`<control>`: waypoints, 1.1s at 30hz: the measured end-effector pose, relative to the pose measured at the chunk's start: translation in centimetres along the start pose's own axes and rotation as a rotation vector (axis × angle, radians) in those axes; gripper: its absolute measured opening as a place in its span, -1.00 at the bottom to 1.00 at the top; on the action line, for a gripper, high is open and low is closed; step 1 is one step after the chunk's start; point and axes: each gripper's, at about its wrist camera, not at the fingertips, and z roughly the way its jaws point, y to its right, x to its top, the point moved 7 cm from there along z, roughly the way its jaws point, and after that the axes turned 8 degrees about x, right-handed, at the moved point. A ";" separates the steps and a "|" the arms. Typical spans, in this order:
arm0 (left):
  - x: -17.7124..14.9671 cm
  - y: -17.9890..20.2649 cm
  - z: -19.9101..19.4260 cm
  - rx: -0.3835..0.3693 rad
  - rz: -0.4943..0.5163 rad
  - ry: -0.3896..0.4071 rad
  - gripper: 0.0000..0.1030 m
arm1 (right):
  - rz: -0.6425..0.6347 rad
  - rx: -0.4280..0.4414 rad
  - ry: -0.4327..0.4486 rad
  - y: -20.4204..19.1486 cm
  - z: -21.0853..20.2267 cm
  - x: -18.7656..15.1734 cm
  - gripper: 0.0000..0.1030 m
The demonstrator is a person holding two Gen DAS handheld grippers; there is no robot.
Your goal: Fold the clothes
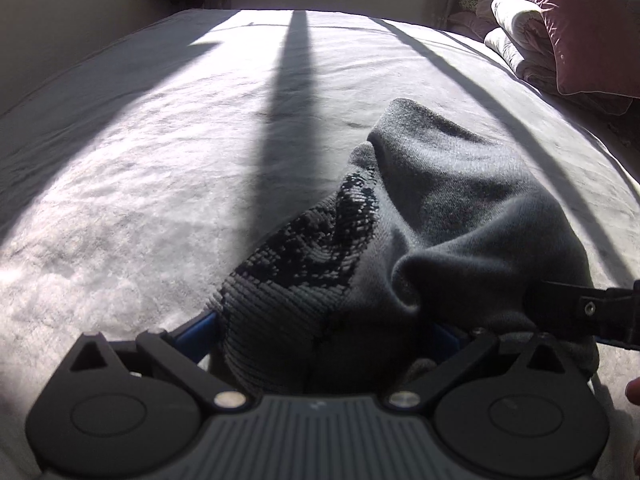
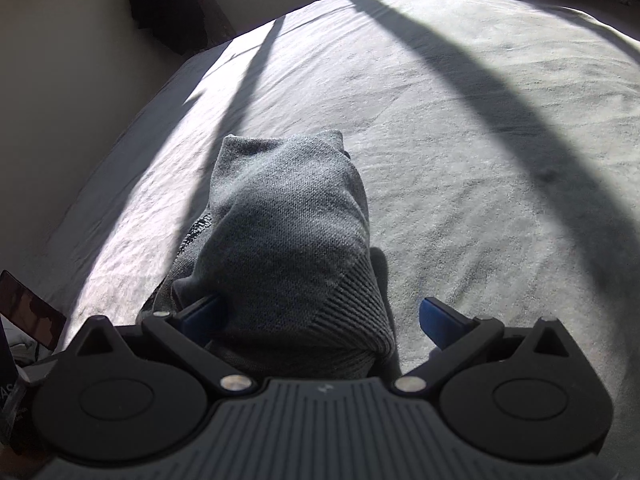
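A grey knit garment [image 1: 440,208] with a black patterned band lies bunched on the bed, draped over and between my left gripper [image 1: 320,328]. Its blue fingers [image 1: 196,330] stand wide apart with the cloth between them. In the right wrist view the same grey garment [image 2: 288,240] lies over the left blue finger [image 2: 200,314] of my right gripper [image 2: 320,316]; the right finger [image 2: 438,320] is bare, and the jaws stand wide open. The right gripper's black finger [image 1: 580,312] shows at the right edge of the left wrist view, against the cloth.
A white-grey bed sheet [image 1: 160,160] covers the bed, crossed by long shadows. Folded quilts and a pink pillow [image 1: 568,20] are stacked at the far right. A wall and dark hanging clothes [image 2: 168,4] stand beyond the bed's left edge.
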 end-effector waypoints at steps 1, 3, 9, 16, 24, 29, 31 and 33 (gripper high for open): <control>0.0 -0.1 0.0 -0.003 0.003 0.001 0.99 | 0.020 0.015 -0.014 0.3 0.3 -0.2 1.00; -0.1 -0.2 0.1 -0.016 0.003 0.000 0.99 | 0.034 0.042 -0.012 0.7 0.4 -0.5 1.00; 0.0 -0.7 -0.2 -0.045 -0.006 0.037 0.99 | 0.029 0.053 0.031 0.5 0.1 -1.0 1.00; 1.1 -1.6 -1.1 -0.106 -0.047 0.041 0.94 | 0.128 0.108 0.010 0.6 -0.9 0.2 0.57; 2.1 -2.2 -2.8 -0.140 -0.055 0.093 0.91 | 0.130 0.147 0.123 0.1 -4.1 2.3 -0.43; 2.4 -2.6 -3.7 -0.137 -0.058 0.126 0.89 | 0.111 0.144 0.217 0.5 -6.7 4.1 -0.70; 2.6 -3.1 -3.8 -0.113 -0.052 0.138 0.88 | 0.094 0.142 0.234 0.6 -7.3 4.3 -0.69; 2.7 -3.7 -3.7 -0.084 -0.059 0.137 0.88 | 0.079 0.139 0.241 0.6 -7.7 4.3 -0.69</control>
